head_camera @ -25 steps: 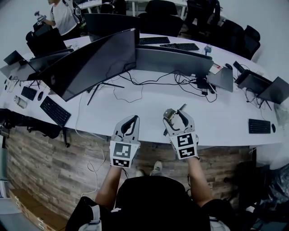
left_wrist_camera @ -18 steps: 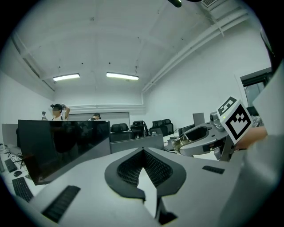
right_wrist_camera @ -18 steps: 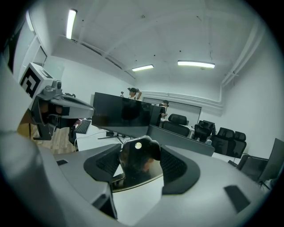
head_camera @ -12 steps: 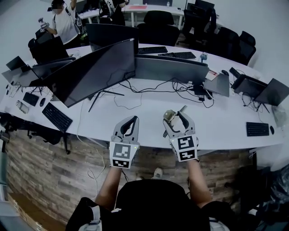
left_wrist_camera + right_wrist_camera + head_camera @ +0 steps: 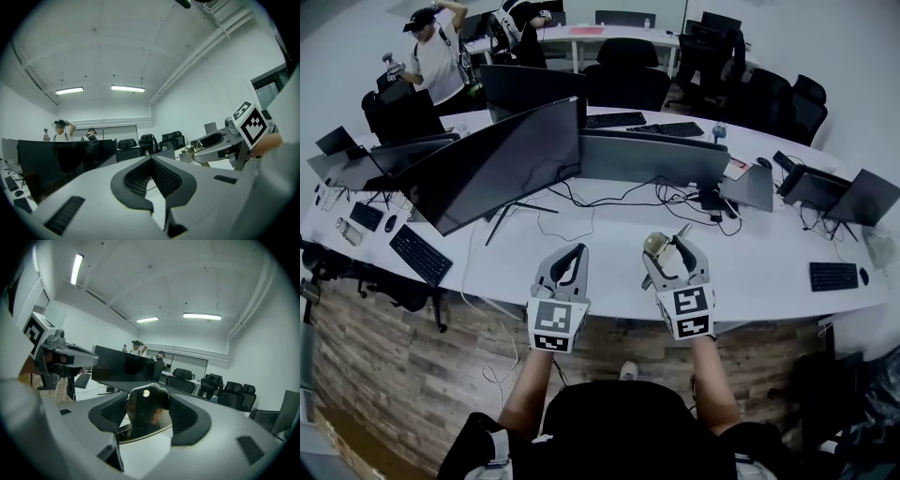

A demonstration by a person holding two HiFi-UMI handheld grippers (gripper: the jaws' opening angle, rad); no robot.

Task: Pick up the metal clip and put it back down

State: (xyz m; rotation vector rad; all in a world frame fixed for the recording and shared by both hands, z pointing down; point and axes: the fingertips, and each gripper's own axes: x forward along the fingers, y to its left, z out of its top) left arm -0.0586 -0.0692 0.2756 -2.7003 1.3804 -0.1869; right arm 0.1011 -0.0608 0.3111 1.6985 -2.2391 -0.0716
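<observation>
While the right gripper (image 5: 667,247) pinches the metal clip (image 5: 145,412) between its ribbed pads (image 5: 185,416), the clip sits clear of the desk, a shiny curved body filling the gap between the jaws, with a thin arm poking out toward one o'clock in the head view. The left gripper (image 5: 570,254) is at nine o'clock of the right one. Its jaws are pressed together at the tips with nothing between them, and it takes no part in the hold.

By my reading, the pick-up half is done and the clip is at the carried stage. What remains is the put-down: lower the right gripper to bare desk just ahead, settle the clip flat, then spread the jaws and draw back without dragging it.

The white desk (image 5: 769,255) curves across the view. Its near strip under both grippers looks free of clutter, though loose black cables (image 5: 619,195) trail at twelve o'clock below two large dark monitors (image 5: 502,155). A black keyboard (image 5: 418,254) lies at nine o'clock, and another at three. Beyond, at twelve, stand office chairs (image 5: 628,73). Two people (image 5: 433,54) stand at eleven o'clock. Wood-plank flooring (image 5: 389,361) shows under the desk's near edge.
</observation>
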